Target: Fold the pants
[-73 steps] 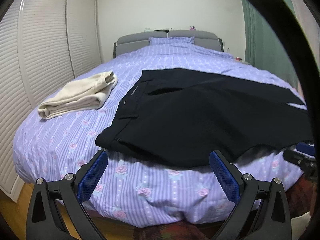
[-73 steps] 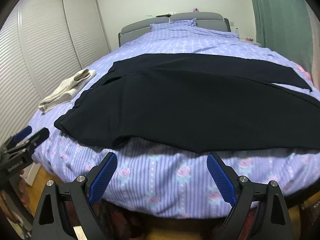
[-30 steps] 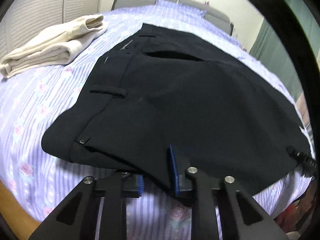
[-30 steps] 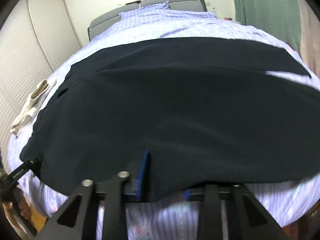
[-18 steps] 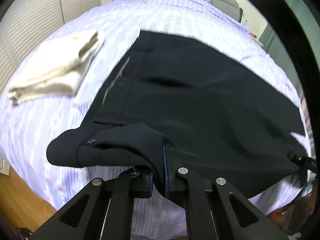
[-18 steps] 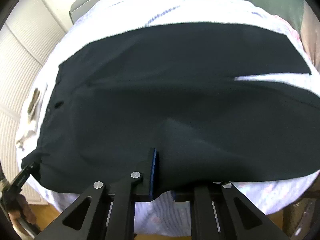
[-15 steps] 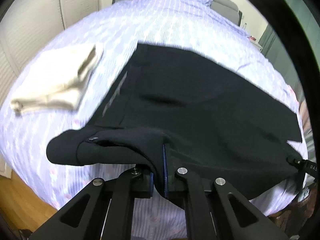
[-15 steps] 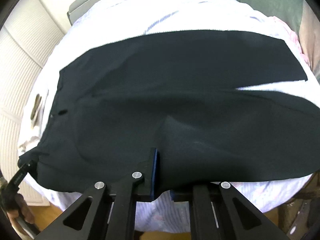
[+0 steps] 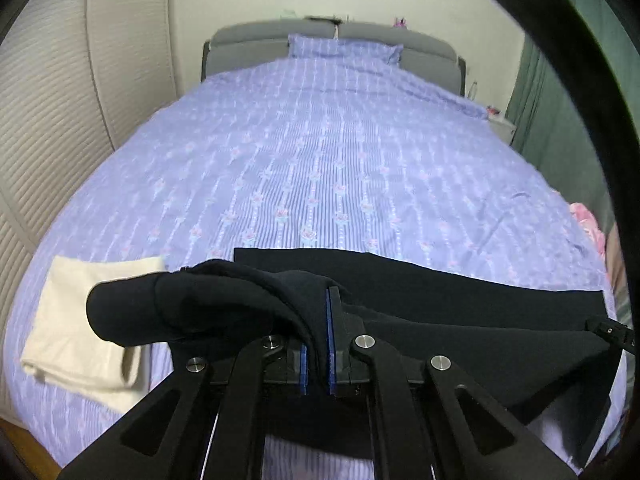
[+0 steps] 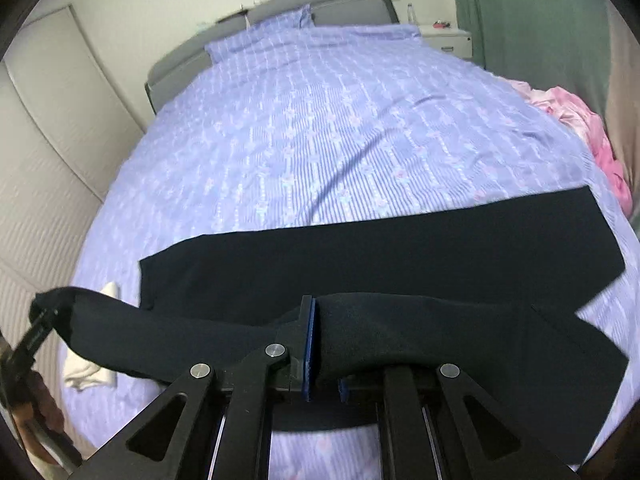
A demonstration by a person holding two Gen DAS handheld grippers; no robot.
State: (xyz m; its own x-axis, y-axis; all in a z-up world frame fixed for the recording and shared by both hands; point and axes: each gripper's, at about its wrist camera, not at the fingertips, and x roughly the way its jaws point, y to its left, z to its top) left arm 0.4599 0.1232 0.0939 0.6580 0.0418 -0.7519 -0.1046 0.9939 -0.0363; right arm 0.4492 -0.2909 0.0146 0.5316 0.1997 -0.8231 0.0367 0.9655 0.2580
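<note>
No containers showing; the black pants (image 9: 460, 296) are lying across the near end of the bed (image 9: 320, 168), on the purple floral cover, with the far leg flat and the near edge raised off the cover. Your left gripper (image 9: 316, 344) is pinching a fold of the waist end between its blue pads, jaws pressed nearly together, cloth bunching and drooping to its left over the folded cream garment (image 9: 80, 320) beside the pants. Your right gripper (image 10: 324, 356) is clamping the near leg (image 10: 440, 332) the same way, fabric wrapping over its right finger. Compared with half a second ago, you are holding both grippers higher and pointing them more level down the bed: the headboard (image 9: 248, 46) and pillow (image 9: 344, 46) are now showing, and the lifted edge is riding further toward the far leg, covering most of the spread cloth. Each gripper is appearing at the edge of the other's view, both holding the same raised edge. A pink bundle (image 10: 576, 128) is sitting at the bed's right side.
</note>
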